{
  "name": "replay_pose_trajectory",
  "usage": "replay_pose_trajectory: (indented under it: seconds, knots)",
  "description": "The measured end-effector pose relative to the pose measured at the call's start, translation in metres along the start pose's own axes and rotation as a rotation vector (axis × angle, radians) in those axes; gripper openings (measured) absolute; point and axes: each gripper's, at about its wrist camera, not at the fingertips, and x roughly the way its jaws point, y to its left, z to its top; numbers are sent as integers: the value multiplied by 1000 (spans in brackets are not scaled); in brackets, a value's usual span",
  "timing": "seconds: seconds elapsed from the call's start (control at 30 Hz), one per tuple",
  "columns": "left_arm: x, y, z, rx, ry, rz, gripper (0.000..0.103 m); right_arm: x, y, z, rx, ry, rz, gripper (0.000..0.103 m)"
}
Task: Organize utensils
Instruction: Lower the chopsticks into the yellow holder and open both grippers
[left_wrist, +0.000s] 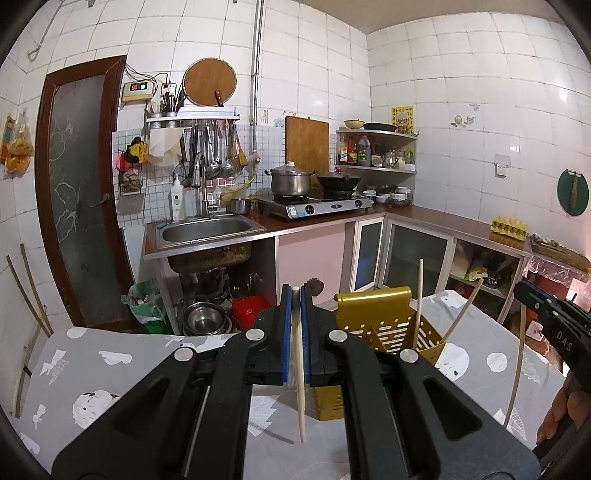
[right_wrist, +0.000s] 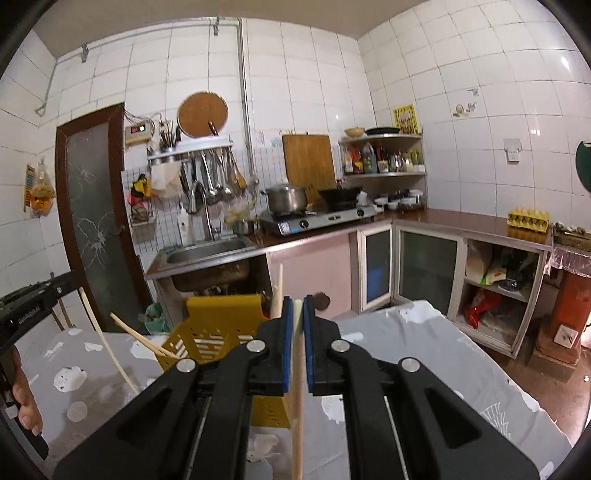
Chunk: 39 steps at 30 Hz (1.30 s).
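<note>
My left gripper (left_wrist: 296, 295) is shut on a pale chopstick (left_wrist: 300, 387) that hangs down over the table, just left of a yellow slotted utensil holder (left_wrist: 384, 325). Two chopsticks (left_wrist: 419, 302) stand in the holder. My right gripper (right_wrist: 298, 306) is shut on another pale chopstick (right_wrist: 297, 417), held upright to the right of the holder (right_wrist: 218, 332). The right gripper also shows at the right edge of the left wrist view (left_wrist: 532, 295), its chopstick (left_wrist: 519, 362) hanging below. The left gripper shows at the left edge of the right wrist view (right_wrist: 70, 284), its chopstick slanting down.
The table has a grey patterned cloth (left_wrist: 92, 373). White paper (left_wrist: 260, 410) lies on it by the holder. Beyond the table stand a kitchen counter with a sink (left_wrist: 207, 229), a gas stove (left_wrist: 314, 206) and cabinets (right_wrist: 428, 266).
</note>
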Motion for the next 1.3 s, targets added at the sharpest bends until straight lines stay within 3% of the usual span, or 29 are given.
replay_pose_trajectory:
  seconds: [0.4,0.73,0.97,1.17,1.3]
  knots:
    - [-31,-20,40,19,-79,-37,4,-1,13,41,57,-104,57,6]
    - [-43,-39,82,17,-190,-83,4,6,46,85,32,-315,67,6]
    - [1,-39,89,-18,-196,-68,4,40,60,92,2,-426,26,6]
    - [61,-29,69,-53,-140,-24,4,70,54,80,12,-405,-29,6]
    - [78,-27,53,-54,-104,-21,4,81,48,70,13,-387,-40,6]
